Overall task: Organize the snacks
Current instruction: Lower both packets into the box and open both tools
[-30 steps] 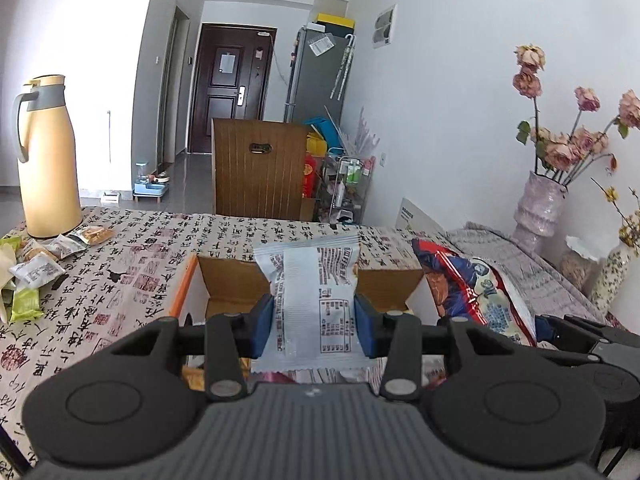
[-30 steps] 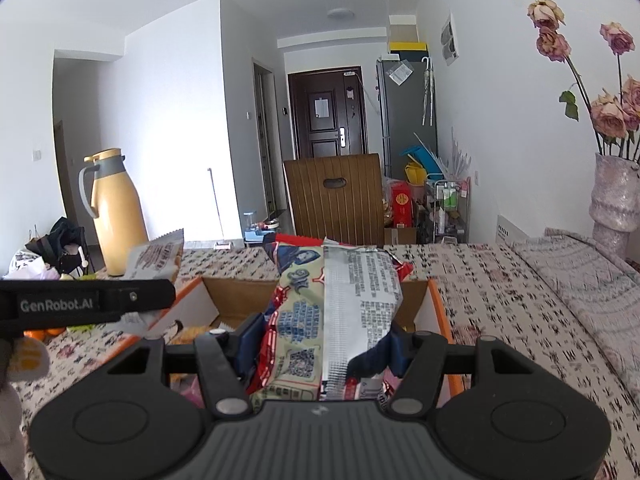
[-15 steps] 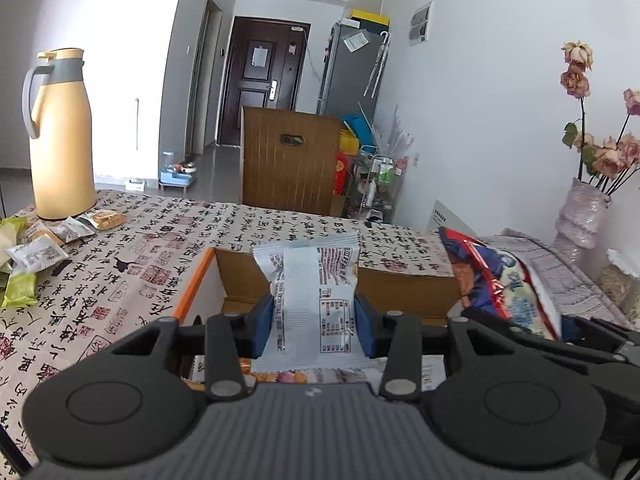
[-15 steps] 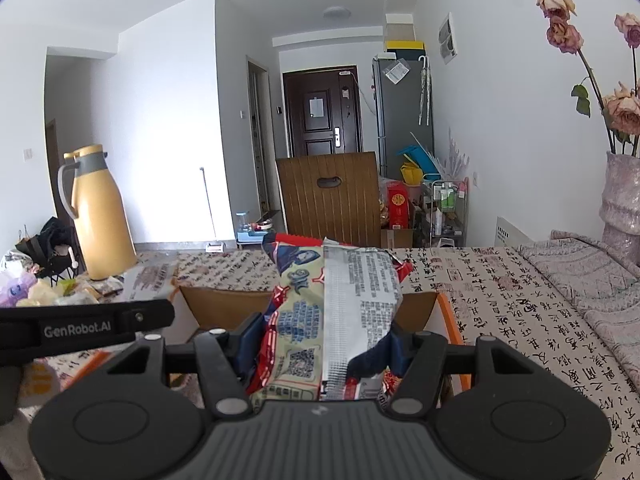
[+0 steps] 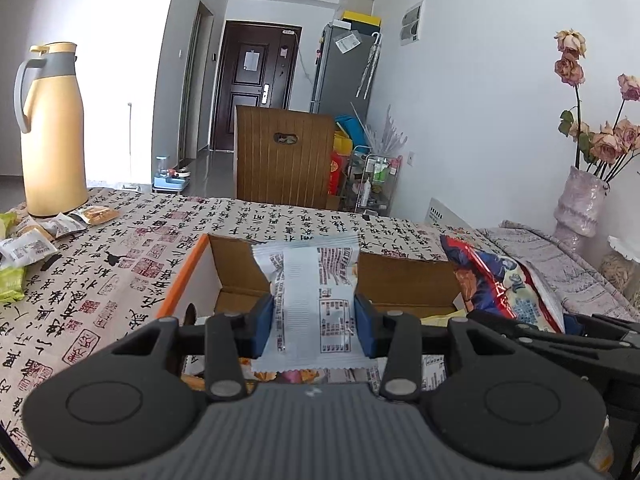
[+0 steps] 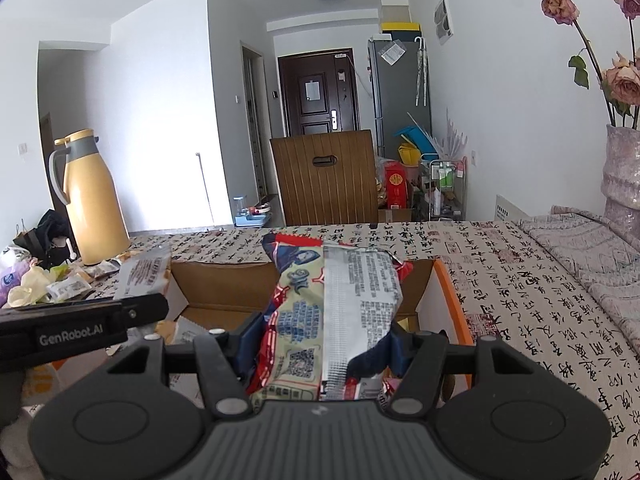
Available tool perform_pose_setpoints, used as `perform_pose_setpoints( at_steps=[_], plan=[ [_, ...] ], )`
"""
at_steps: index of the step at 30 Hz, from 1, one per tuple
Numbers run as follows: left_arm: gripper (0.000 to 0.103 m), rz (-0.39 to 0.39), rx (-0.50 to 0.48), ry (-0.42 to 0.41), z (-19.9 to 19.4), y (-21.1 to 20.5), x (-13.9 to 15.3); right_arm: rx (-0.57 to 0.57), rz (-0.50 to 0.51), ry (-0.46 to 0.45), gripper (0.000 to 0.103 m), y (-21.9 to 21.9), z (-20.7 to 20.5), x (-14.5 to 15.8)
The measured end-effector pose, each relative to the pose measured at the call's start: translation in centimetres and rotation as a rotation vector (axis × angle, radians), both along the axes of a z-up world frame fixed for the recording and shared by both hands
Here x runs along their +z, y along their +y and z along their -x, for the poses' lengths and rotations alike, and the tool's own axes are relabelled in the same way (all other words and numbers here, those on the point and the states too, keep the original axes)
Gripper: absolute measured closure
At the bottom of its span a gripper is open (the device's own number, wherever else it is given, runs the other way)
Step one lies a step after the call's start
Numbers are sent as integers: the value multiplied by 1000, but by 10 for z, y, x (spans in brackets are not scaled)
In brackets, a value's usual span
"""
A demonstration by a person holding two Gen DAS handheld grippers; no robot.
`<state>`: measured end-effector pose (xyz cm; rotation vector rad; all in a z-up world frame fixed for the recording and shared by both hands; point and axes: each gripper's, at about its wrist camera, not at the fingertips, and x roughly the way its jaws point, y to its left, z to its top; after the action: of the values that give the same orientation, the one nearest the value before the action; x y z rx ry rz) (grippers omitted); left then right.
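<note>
My left gripper [image 5: 314, 326] is shut on a small white snack packet [image 5: 310, 292] and holds it upright over the open cardboard box [image 5: 176, 292] with an orange rim. My right gripper [image 6: 322, 340] is shut on a larger red, blue and cream snack bag [image 6: 332, 304], held over the same box [image 6: 448, 292]. The bag also shows in the left wrist view [image 5: 504, 280], with the right gripper body under it. The left gripper body and its packet [image 6: 140, 272] show at left in the right wrist view. Several packets lie inside the box.
A yellow thermos jug [image 5: 50, 128] stands at the table's far left, with several loose snack packets [image 5: 28, 244] beside it. A vase of dried roses [image 5: 580, 204] stands at the right. A brown chair back [image 5: 284, 156] rises behind the patterned tablecloth [image 5: 120, 264].
Both grippers have moved a little over the box with their snacks still held. The view has shifted leftward, so the jug and box sit further right in frame.
</note>
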<state>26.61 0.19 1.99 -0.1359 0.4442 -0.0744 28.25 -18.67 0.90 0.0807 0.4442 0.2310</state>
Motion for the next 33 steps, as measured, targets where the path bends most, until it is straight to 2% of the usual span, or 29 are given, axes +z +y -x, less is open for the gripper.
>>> perform_pose_setpoints(
  at_steps=[1, 3, 4, 5, 6, 8, 16, 33],
  plan=[
    [58, 5, 6, -4, 1, 1, 0, -1, -1, 0, 38, 0, 0, 0],
    [40, 15, 22, -17, 3, 3, 2, -13, -2, -6, 34, -2, 2, 0],
    [25, 18, 38, -30, 5, 4, 3, -15, -9, -8, 27, -3, 3, 1],
    [18, 18, 53, -44, 7, 5, 3, -18, -14, -10, 19, -4, 3, 1],
    [16, 19, 61, -52, 9, 6, 5, -21, -15, -14, 14, -4, 3, 2],
    [0, 23, 76, -62, 11, 7, 6, -27, -24, -21, 0, -7, 3, 2],
    [0, 42, 97, -74, 14, 12, 9, -44, -45, -21, 0, -12, 5, 2],
    [0, 42, 111, -96, 40, 13, 36, -40, -20, -55, 0, -11, 29, 27]
  ],
)
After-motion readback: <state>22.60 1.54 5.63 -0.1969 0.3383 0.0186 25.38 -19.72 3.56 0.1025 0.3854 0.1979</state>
